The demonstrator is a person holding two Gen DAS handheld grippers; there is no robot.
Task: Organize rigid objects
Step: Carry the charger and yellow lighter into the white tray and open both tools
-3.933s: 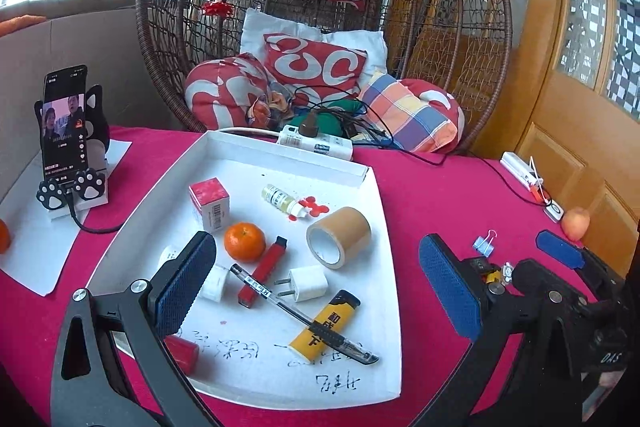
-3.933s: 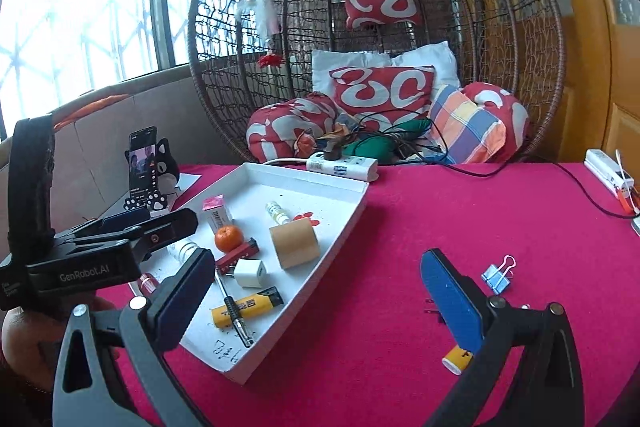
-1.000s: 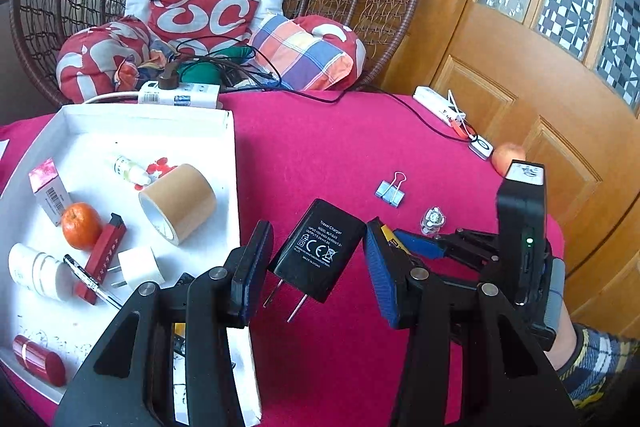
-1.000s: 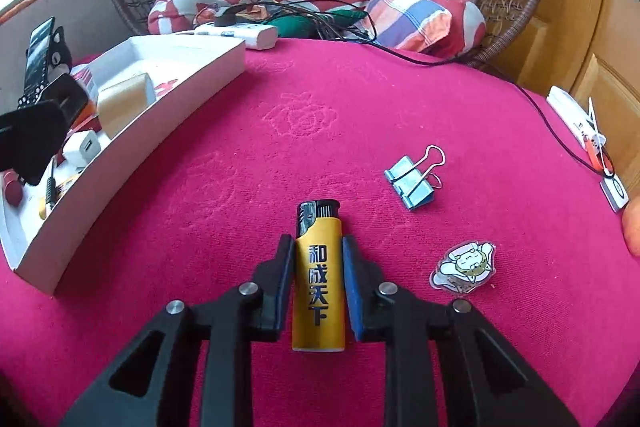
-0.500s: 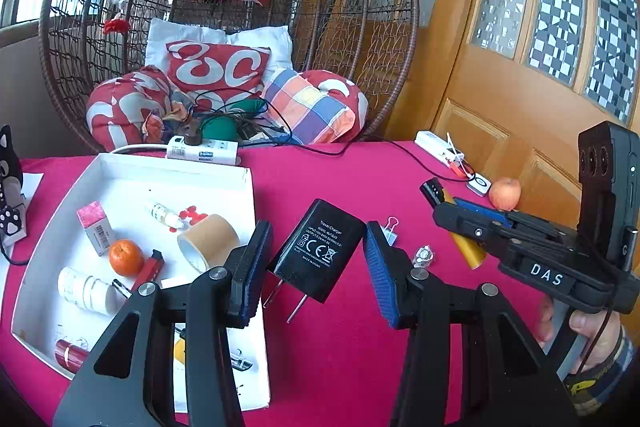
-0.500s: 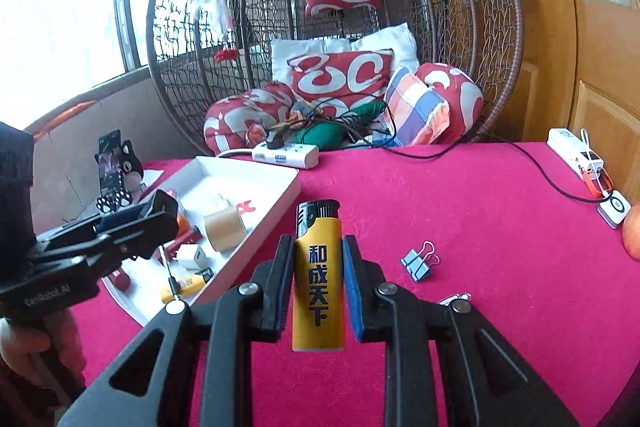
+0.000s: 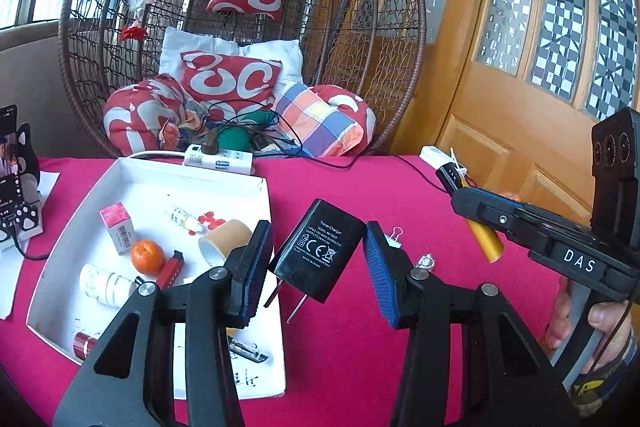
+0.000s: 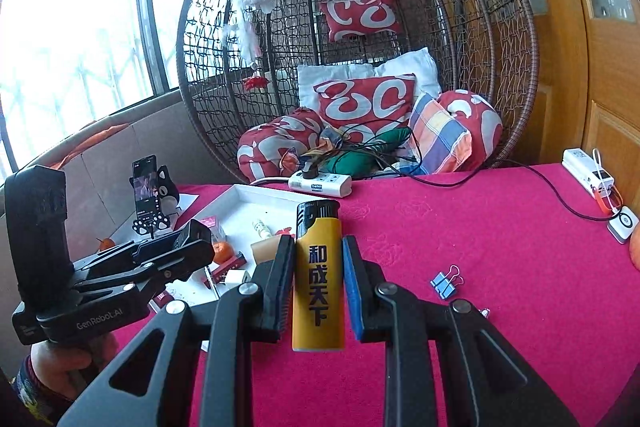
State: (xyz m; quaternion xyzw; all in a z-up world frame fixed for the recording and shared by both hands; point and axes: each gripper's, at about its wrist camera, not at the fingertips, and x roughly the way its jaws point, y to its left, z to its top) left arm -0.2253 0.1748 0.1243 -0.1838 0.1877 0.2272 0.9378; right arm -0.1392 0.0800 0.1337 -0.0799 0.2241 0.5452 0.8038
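My left gripper (image 7: 318,255) is shut on a black travel charger (image 7: 320,251), held tilted with its prongs down, above the red tablecloth just right of the white tray (image 7: 224,179). My right gripper (image 8: 318,267) is shut on a yellow lighter (image 8: 318,279) with a black cap, held upright in the air. In the left wrist view the right gripper (image 7: 460,193) comes in from the right with the lighter (image 7: 482,237) in it. The left gripper (image 8: 192,247) shows at the left of the right wrist view, over the tray (image 8: 256,193).
The tray holds an orange (image 7: 148,257), a tape roll (image 7: 224,241), a small box (image 7: 118,227) and several other small items. A blue binder clip (image 8: 446,283) and a small charm (image 7: 426,261) lie on the cloth. A power strip (image 7: 218,157), a phone stand (image 8: 146,191) and a wicker chair stand behind.
Both grippers have risen with their loads. The lighter was low over the cloth a second ago and now hangs well above it. Both grips are unchanged.
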